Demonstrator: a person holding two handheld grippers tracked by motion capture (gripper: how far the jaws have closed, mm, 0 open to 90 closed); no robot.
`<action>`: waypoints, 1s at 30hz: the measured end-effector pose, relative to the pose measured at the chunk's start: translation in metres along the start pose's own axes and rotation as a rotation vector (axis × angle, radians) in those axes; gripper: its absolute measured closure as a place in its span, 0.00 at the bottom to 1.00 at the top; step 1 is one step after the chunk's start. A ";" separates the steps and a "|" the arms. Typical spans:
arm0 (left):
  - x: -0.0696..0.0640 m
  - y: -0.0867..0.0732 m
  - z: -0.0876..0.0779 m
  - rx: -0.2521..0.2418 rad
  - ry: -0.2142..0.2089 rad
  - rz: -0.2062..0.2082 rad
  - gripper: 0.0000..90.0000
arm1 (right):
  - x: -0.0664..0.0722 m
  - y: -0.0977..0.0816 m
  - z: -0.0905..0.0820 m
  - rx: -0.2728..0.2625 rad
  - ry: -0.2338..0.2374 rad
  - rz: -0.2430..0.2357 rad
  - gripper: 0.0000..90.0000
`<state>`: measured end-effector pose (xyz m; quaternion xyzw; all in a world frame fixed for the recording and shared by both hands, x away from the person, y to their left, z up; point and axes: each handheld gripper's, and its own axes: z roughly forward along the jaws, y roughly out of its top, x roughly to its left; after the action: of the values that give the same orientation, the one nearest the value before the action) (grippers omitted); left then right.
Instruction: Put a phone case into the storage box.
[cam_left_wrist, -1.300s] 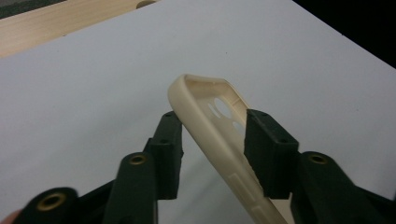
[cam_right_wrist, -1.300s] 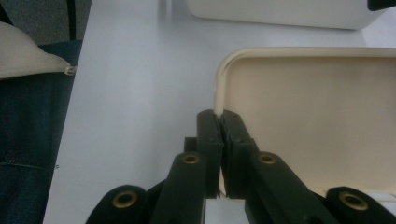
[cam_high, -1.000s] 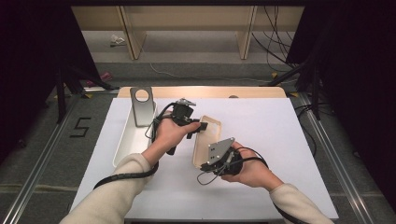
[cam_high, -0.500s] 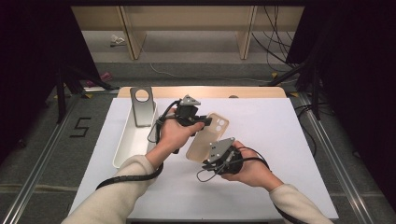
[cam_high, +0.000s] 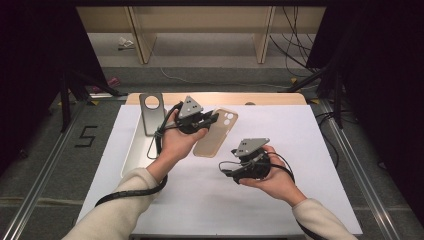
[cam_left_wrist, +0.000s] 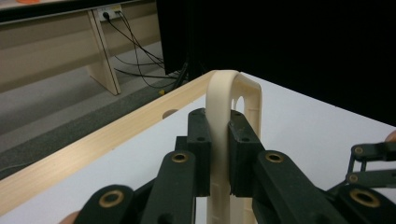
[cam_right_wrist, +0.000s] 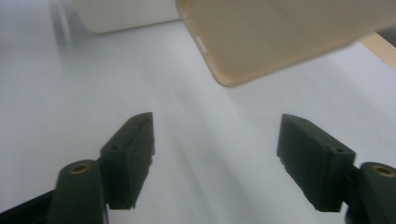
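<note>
A beige phone case hangs above the white table top with its camera cut-out at the far end. My left gripper is shut on its upper edge. In the left gripper view the cream case stands on edge, pinched between the two black pads, which have tightened on it a little. My right gripper sits to the right, below the case and apart from it. Its jaws have just been opening. In the right gripper view they stand wide with nothing between them, and the case floats beyond them.
A white tray lies along the table's left side. A grey plate with a round hole leans at its far end. The wooden table edge runs along the back. The other gripper's fingers show at the left gripper view's lower right.
The right gripper has opened, let go of the case's lower end and drawn back to the right. The left gripper has lifted the case and swung it up.
</note>
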<state>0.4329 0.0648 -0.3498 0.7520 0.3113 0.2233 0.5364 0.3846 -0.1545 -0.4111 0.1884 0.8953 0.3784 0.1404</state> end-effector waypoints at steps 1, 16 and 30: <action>0.001 0.000 -0.001 -0.010 0.001 0.004 0.90 | -0.002 -0.001 -0.001 -0.006 -0.004 0.015 0.30; 0.005 -0.003 -0.015 -0.052 0.017 0.073 0.90 | -0.019 -0.016 -0.015 -0.085 -0.122 0.137 0.19; 0.019 -0.010 -0.034 -0.105 0.049 0.073 0.90 | -0.031 -0.026 -0.028 -0.157 -0.183 0.236 0.18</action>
<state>0.4217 0.1034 -0.3486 0.7280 0.2844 0.2770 0.5590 0.3949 -0.2026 -0.4077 0.3143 0.8181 0.4424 0.1903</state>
